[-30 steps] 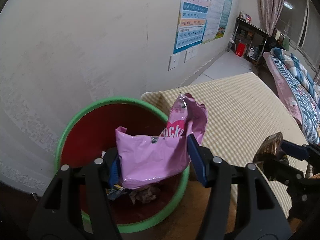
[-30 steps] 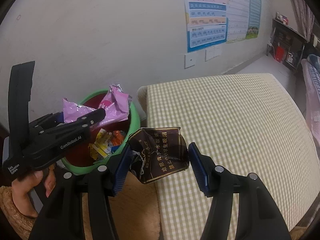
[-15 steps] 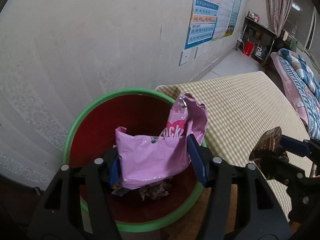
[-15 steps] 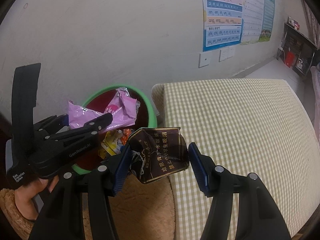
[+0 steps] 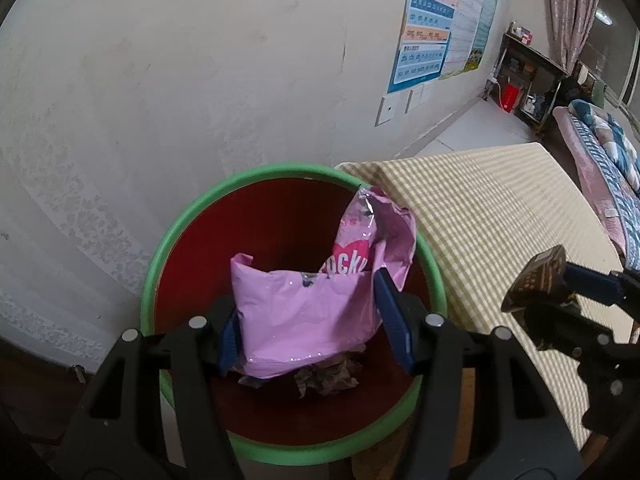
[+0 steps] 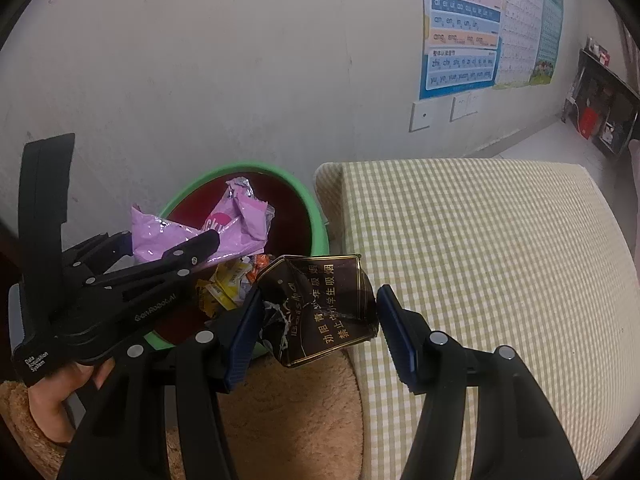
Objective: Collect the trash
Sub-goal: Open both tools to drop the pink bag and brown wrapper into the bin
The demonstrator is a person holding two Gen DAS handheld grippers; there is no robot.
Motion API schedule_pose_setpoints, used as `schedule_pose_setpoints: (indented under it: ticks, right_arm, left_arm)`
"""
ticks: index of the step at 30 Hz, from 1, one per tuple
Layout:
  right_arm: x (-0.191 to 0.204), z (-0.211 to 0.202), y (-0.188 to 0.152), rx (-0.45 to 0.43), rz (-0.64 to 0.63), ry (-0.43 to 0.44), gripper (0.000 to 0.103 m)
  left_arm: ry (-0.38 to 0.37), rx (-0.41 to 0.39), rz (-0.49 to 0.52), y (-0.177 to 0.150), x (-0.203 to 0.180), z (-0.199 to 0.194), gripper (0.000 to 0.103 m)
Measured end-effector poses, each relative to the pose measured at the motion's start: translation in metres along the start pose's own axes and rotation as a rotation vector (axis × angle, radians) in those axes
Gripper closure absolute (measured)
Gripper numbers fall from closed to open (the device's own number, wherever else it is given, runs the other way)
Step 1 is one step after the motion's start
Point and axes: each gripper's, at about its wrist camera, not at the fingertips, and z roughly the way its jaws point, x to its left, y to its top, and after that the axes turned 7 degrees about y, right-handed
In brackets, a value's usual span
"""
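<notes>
Bin (image 5: 160, 256), green rim, red inside, stands against wall beside checked mattress (image 5: 500, 208). We hold pink snack bag (image 5: 304, 316) clamped in left gripper (image 5: 312, 334) directly over bin mouth; crumpled paper and wrappers (image 6: 224, 284) lie inside. Right gripper (image 6: 318, 330) pinches dark crushed cigarette pack (image 6: 320, 312) between blue pads, hanging above mattress corner and tan rug (image 6: 288, 412), just beside bin.

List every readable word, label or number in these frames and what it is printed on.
"OCKY": crinkled pink plastic snack bag, first letter hidden.
"GenRobot.AI", "Data Acquisition System": black left tongs.
"劝阻青少年吸烟", "禁止中小学生吸烟": crushed dark brown cigarette pack.
"ai ei ui ao ou iu", "ang eng", "zhi chi shi": blue wall poster; the rest is blurred.
</notes>
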Motion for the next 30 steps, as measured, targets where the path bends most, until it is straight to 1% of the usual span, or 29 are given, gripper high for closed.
schedule_pose_setpoints:
  ticks: [11, 19, 20, 21, 22, 23, 27, 30]
  right_arm:
    - [0.016, 0.014, 0.010, 0.024, -0.046, 0.014, 0.047]
    - [0.025, 0.021, 0.032, 0.002, -0.086, 0.024, 0.047]
    - [0.026, 0.021, 0.032, 0.000, -0.090, 0.037, 0.046]
    - [0.028, 0.021, 0.033, -0.003, -0.098, 0.056, 0.046]
    - [0.029, 0.021, 0.033, -0.012, -0.107, 0.066, 0.043]
    - [0.029, 0.019, 0.034, -0.029, -0.115, 0.075, 0.035]
    - [0.023, 0.010, 0.031, -0.067, -0.105, 0.087, 0.034]
    - [0.002, -0.006, 0.027, -0.101, -0.057, 0.076, 0.032]
  left_arm:
    - [0.042, 0.041, -0.026, -0.005, 0.020, 0.016, 0.047]
    - [0.074, 0.065, -0.035, -0.008, 0.027, 0.023, 0.047]
    - [0.080, 0.069, -0.035, -0.008, 0.028, 0.024, 0.044]
    - [0.088, 0.077, -0.034, -0.008, 0.028, 0.026, 0.035]
    - [0.099, 0.081, -0.035, -0.008, 0.029, 0.027, 0.030]
    - [0.105, 0.079, -0.038, -0.008, 0.029, 0.027, 0.023]
    - [0.123, 0.069, -0.056, -0.007, 0.030, 0.021, 0.016]
    - [0.123, 0.038, -0.066, -0.003, 0.026, 0.010, 0.012]
